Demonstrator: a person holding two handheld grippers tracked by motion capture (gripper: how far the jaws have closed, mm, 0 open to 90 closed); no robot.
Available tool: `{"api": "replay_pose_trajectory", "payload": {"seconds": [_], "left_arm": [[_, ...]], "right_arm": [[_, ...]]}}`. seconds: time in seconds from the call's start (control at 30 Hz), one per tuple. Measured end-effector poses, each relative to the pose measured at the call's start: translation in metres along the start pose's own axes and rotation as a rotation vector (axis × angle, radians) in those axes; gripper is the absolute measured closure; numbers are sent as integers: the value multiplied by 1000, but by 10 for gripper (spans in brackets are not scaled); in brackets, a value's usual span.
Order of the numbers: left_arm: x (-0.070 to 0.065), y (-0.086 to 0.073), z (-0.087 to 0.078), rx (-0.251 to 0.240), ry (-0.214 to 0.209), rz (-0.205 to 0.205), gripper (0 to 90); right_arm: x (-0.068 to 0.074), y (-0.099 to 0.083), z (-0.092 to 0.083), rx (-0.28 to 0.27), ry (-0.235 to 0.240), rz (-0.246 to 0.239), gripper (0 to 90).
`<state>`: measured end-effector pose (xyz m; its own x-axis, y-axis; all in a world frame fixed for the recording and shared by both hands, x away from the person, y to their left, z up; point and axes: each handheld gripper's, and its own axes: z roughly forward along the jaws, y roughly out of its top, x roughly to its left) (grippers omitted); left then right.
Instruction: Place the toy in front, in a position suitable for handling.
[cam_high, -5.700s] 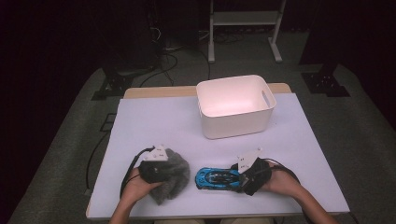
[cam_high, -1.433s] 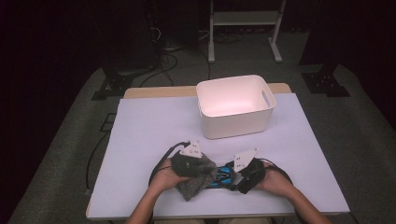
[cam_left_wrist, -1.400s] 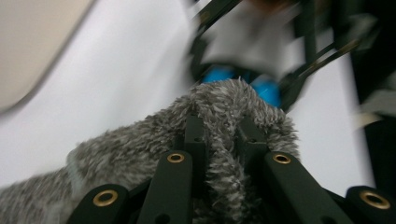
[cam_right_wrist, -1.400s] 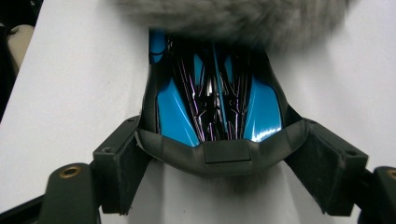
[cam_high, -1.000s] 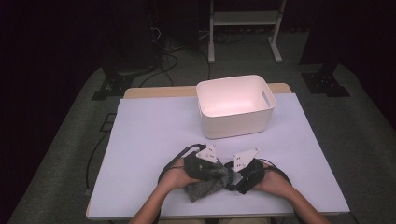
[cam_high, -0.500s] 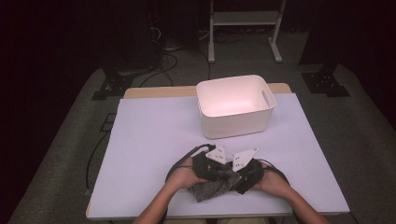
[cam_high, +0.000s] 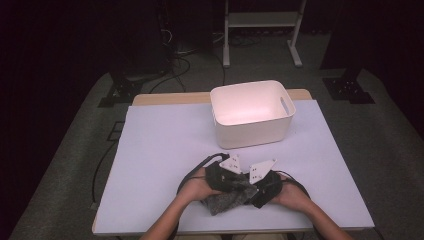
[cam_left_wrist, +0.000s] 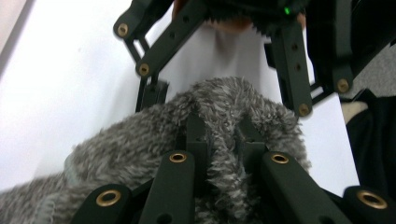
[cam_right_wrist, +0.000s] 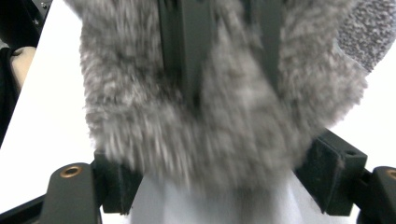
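A grey fuzzy cloth (cam_high: 224, 203) lies bunched at the table's front middle, between both hands. My left gripper (cam_high: 238, 183) is shut on a fold of it; in the left gripper view the cloth (cam_left_wrist: 140, 144) is pinched between the two near jaws (cam_left_wrist: 219, 128). My right gripper (cam_high: 250, 192) faces it from the right, its jaws set wide. In the right gripper view the cloth (cam_right_wrist: 224, 126) drapes between the pads (cam_right_wrist: 332, 173) and hides what they hold. Earlier frames showed a blue toy car in that grip; the cloth now covers it.
A white plastic bin (cam_high: 252, 112) with a handle slot stands at the back of the white table (cam_high: 165, 145), behind the hands. Black cables loop on the table beside each hand. Dark floor, cables and a metal stand surround the table.
My left hand has carried the cloth to the right, over the blue toy car, which has gone from sight beneath it. The right hand has stayed put.
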<state>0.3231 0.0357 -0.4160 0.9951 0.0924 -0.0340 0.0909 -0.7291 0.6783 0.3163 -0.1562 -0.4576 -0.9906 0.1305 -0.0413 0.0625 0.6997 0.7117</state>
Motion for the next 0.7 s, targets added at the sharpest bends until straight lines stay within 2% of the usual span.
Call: {"api": "replay_pose_trajectory", "payload": {"seconds": [0.1, 0.17, 0.23, 0.3, 0.4, 0.53, 0.6, 0.7], "left_arm": [[-1, -15, -18, 1, 18, -25, 801], [0, -28, -31, -23, 18, -63, 802], [0, -38, -41, -1, 42, -76, 803], [2, -49, -49, 46, 71, -86, 803], [4, -67, -59, 77, 91, -111, 800], [5, -74, -65, 103, 110, -120, 800], [5, -75, -65, 86, 105, -131, 800], [5, -69, -60, 39, 68, -147, 800]], "right_arm": [[0, 1, 1, 1, -2, -4, 230], [-1, 0, 1, -6, 0, -4, 230], [0, -1, 1, -8, 1, 5, 230], [0, -2, 0, -8, 2, 5, 233], [-1, -4, 0, -6, 11, 21, 248], [0, -3, 0, 6, 6, 17, 249], [-1, -2, 0, 8, 8, 20, 249], [-1, -3, 0, 3, 12, 23, 250]]}}
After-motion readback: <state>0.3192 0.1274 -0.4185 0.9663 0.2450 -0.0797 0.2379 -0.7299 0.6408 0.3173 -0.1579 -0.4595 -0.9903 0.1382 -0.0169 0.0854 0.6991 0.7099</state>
